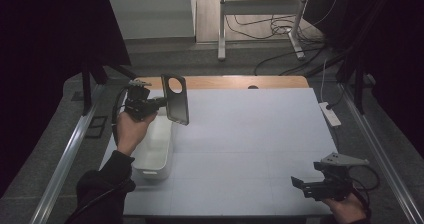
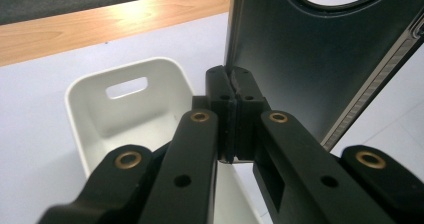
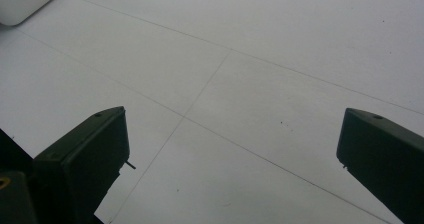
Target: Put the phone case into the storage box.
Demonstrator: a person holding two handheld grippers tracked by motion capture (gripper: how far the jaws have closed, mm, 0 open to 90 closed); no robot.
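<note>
Black jaws of the left hand-held gripper [image 2: 231, 91] are pinching the phone case [image 1: 175, 98] by its edge, upright above the white bin [image 1: 154, 151]. Probably light, bendy, slippery. Right hand-held gripper [image 1: 299, 186] is idling wide open over the worktop [image 1: 250, 144].

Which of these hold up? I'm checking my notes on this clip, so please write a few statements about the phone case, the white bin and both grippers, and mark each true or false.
1. The left gripper is shut on an edge of the dark phone case. True.
2. The phone case lies flat inside the white bin. False: it is held up in the air above the bin's far end.
3. The right gripper holds a second case. False: its fingers stand wide apart with nothing between them, over the bare table.
4. The phone case has a round hole near its top. True.
</note>
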